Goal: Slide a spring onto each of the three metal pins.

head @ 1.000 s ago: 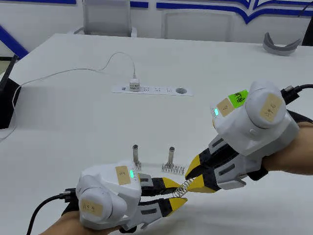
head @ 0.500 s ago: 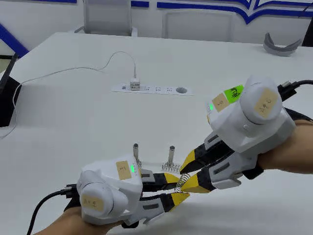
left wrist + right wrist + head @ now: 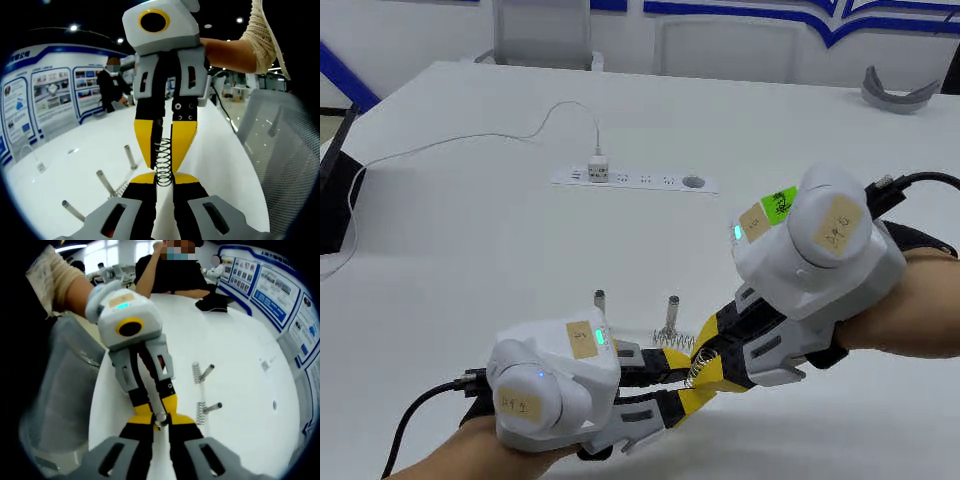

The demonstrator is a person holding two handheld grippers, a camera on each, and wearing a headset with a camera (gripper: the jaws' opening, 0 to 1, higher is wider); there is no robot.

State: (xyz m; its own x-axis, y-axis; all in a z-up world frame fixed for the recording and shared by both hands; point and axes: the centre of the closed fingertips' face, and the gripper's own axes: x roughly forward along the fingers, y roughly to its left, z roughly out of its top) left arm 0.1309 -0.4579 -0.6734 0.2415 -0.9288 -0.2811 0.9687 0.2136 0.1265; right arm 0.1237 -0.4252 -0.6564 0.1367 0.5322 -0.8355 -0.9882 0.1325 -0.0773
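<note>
Right gripper (image 3: 706,357) has dropped closer to the left gripper (image 3: 683,381), both pressed on opposite ends of one spring (image 3: 696,368) held just before the pins (image 3: 672,310), likely regripping it for threading.

The left gripper (image 3: 165,179) and right gripper (image 3: 162,421) have smooth, glossy white plastic shells (image 3: 555,385). Their jaws are matt black plastic with yellow tips. Tan paper labels (image 3: 582,340) are stuck on the shells. The spring (image 3: 164,160) is thin, bright metal wire. The pins (image 3: 672,312) are dull grey metal. The table (image 3: 470,250) is white and smooth with a soft sheen. The sleeve (image 3: 262,35) is cream open-knit cloth. The chair (image 3: 280,165) back is grey mesh. The cable (image 3: 415,425) looks black and rubbery.
</note>
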